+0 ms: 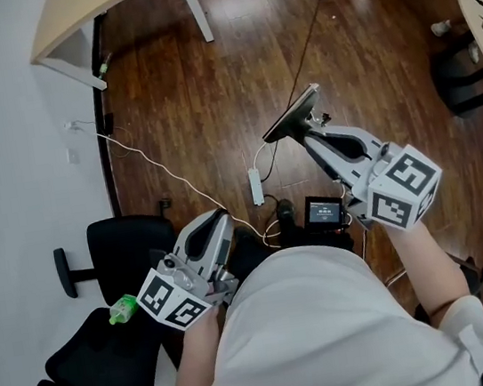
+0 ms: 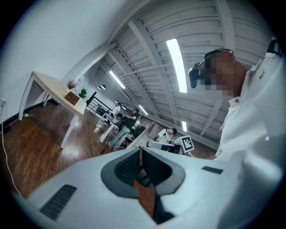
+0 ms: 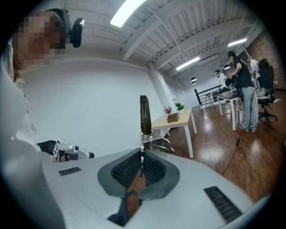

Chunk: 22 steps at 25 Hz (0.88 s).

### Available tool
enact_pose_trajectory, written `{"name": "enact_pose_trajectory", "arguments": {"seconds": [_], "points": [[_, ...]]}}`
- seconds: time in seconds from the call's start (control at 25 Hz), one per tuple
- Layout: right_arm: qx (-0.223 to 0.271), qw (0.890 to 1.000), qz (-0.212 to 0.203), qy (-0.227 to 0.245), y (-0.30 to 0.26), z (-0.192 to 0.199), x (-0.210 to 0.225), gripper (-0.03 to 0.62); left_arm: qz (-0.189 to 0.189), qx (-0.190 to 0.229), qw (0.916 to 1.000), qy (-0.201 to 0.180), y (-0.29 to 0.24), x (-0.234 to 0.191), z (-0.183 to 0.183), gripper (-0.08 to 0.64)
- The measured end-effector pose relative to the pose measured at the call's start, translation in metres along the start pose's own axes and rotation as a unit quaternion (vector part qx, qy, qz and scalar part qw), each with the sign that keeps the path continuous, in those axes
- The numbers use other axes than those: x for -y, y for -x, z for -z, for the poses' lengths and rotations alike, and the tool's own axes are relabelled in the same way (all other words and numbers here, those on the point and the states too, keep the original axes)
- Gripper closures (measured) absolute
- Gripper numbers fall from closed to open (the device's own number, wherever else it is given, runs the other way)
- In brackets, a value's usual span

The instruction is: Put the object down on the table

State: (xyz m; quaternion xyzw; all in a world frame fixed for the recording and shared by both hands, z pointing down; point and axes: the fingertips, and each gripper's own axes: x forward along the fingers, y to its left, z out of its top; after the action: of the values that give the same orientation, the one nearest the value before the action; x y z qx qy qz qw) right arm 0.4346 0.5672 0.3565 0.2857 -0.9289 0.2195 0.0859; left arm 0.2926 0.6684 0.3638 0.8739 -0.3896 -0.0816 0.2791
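1. Right gripper (image 1: 308, 135): jaws closed on a thin dark panel (image 1: 291, 117), apparently by its metal bracket (image 3: 154, 144). The panel sticks out past the jaws, in the air over the wood floor (image 1: 210, 102).
2. Left gripper (image 1: 218, 227): jaws together, nothing in them.
3. Panel looks stiff, light and slim. It will likely swivel in so narrow a pinch, and the bracket seems the safest hold.
4. Tabletop (image 1: 80, 18) is well apart.

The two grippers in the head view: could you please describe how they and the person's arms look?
Both the left gripper and the right gripper have smooth light-grey tapering shells. Each carries a white cube with black square markers. The jaws are lined with dark ribbed pads. The person wears a white shirt whose sleeves leave the forearms bare.
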Motion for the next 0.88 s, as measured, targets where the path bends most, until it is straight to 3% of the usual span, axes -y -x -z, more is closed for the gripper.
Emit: {"name": "enact_pose_trajectory", "arguments": {"seconds": [0.4, 0.88], "points": [[-0.01, 1.0, -0.005, -0.002, -0.036, -0.011, 0.019, 0.588, -0.006, 0.002, 0.9999, -0.01, -0.013, -0.037, -0.028, 0.558], [-0.01, 0.999, 0.03, -0.008, -0.144, -0.051, 0.03, 0.588, 0.027, -0.001, 0.9996, -0.012, -0.02, -0.143, -0.105, 0.558]]}}
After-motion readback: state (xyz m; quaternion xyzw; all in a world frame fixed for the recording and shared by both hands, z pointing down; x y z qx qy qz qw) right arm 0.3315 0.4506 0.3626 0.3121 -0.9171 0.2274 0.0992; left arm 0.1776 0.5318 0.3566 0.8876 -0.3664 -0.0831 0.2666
